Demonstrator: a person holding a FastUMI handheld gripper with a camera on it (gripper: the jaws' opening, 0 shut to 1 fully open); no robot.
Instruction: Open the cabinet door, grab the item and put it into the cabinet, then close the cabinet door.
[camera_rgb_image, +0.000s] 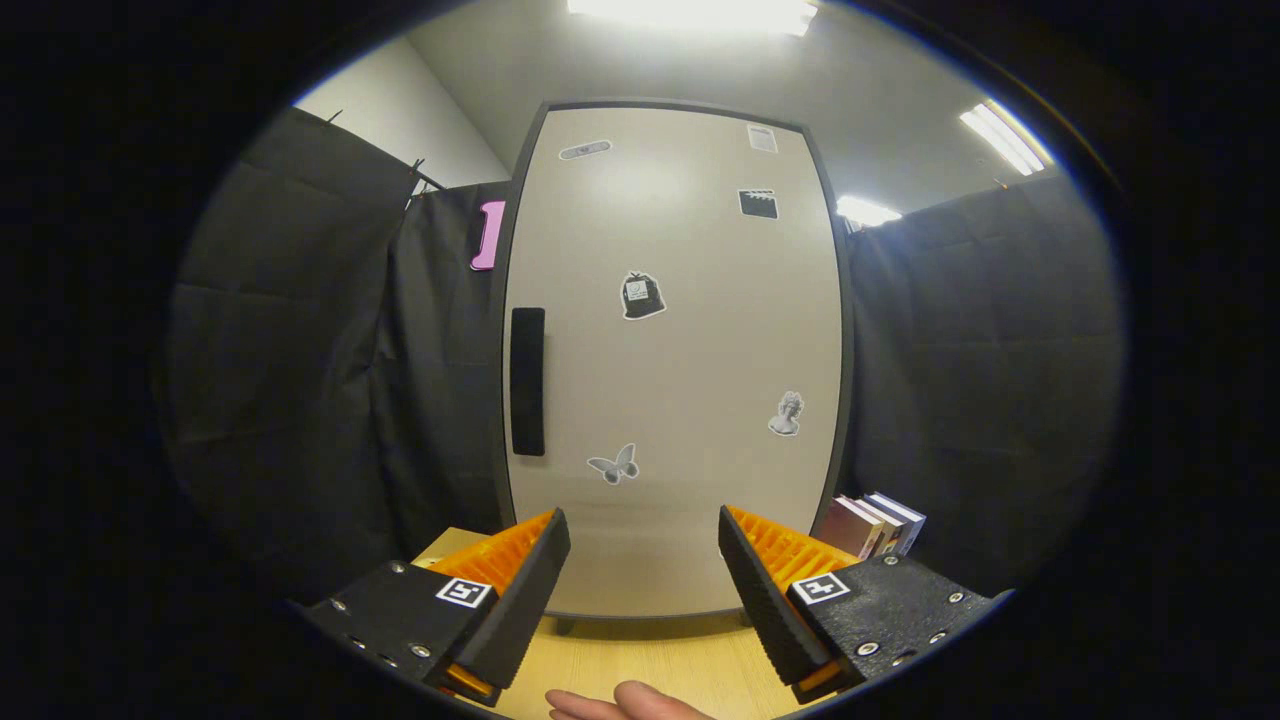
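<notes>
Ahead — closed cabinet door (675, 350) — claw (644, 545) agape, empty

Surface (640, 665): light wood grain, bare along its near part. Books (872, 523): a small row standing upright on the surface, spines tilted slightly, close to the black cloth wall (980, 370). Pink flat object (488, 235): hangs high against the black cloth. Ceiling lights (1003, 135): long bright panels, lit, set in a pale ceiling. White room wall (400, 115): visible above the cloth's top edge.
</notes>
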